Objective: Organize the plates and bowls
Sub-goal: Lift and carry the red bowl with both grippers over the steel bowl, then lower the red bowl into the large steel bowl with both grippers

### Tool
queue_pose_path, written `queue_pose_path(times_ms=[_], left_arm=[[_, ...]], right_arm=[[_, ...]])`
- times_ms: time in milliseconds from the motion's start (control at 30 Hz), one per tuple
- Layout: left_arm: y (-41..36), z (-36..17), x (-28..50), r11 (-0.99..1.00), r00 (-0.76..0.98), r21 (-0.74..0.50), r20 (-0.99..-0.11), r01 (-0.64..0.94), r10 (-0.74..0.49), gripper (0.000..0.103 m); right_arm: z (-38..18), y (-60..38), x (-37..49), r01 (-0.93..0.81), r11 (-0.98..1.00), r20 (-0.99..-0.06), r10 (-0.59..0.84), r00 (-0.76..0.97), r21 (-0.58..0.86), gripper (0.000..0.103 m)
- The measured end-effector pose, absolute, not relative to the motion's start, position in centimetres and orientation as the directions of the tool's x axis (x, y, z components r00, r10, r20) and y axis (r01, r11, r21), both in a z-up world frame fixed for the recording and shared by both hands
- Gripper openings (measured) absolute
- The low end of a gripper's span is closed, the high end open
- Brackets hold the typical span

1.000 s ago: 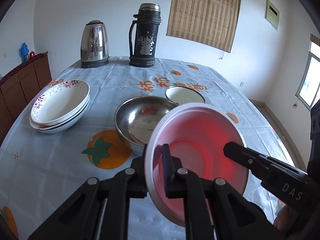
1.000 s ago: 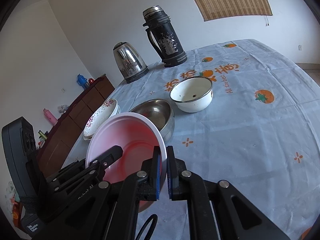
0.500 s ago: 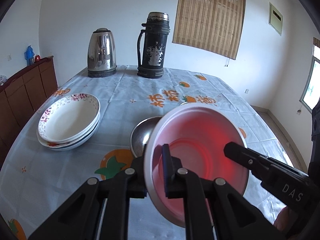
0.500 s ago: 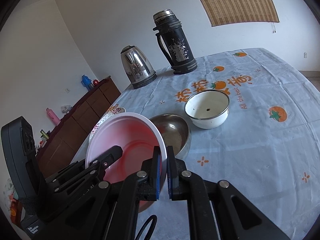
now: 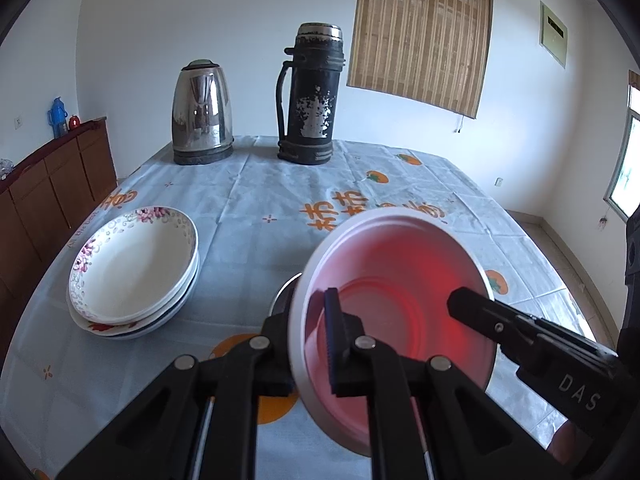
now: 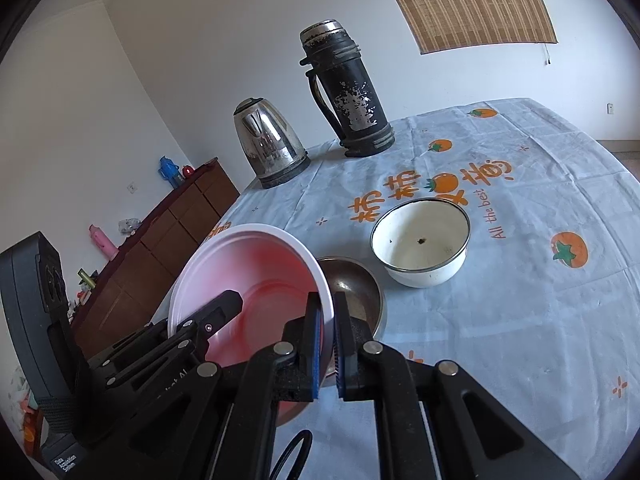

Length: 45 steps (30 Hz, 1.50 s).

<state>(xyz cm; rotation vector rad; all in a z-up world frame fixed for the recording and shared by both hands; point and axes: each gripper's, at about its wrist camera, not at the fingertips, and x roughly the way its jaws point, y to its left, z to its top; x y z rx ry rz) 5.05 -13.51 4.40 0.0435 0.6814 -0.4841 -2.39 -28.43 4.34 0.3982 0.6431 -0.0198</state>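
Observation:
Both grippers hold one red plastic bowl [image 5: 400,292] in the air above the table. My left gripper [image 5: 310,344] is shut on its left rim. My right gripper [image 6: 327,344] is shut on its right rim; the bowl also shows in the right wrist view [image 6: 256,280]. A steel bowl [image 6: 356,292] sits on the table just under and behind the red bowl, mostly hidden in the left wrist view [image 5: 282,298]. A white enamel bowl [image 6: 420,240] stands to its right. A stack of flowered plates [image 5: 132,276] lies at the left.
A steel kettle [image 5: 202,114] and a tall black thermos [image 5: 312,96] stand at the table's far end. A wooden sideboard [image 5: 44,184] runs along the left wall. The tablecloth [image 6: 540,320] has orange fruit prints.
Both grippers, with the red bowl held between them, have risen and drawn back from the table. The steel bowl now sits lower and more hidden behind the red bowl.

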Motion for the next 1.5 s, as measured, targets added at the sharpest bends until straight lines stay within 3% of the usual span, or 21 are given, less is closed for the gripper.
queue_pose_path(times_ms=[1500], left_arm=[[-15.6, -0.3, 9.4, 0.892, 0.595, -0.122, -0.704, 0.434, -0.386, 0.011]], right_arm=[[0.4, -29.9, 2.0, 0.203, 0.923, -0.668, 0.075, 0.740, 0.328, 0.007]])
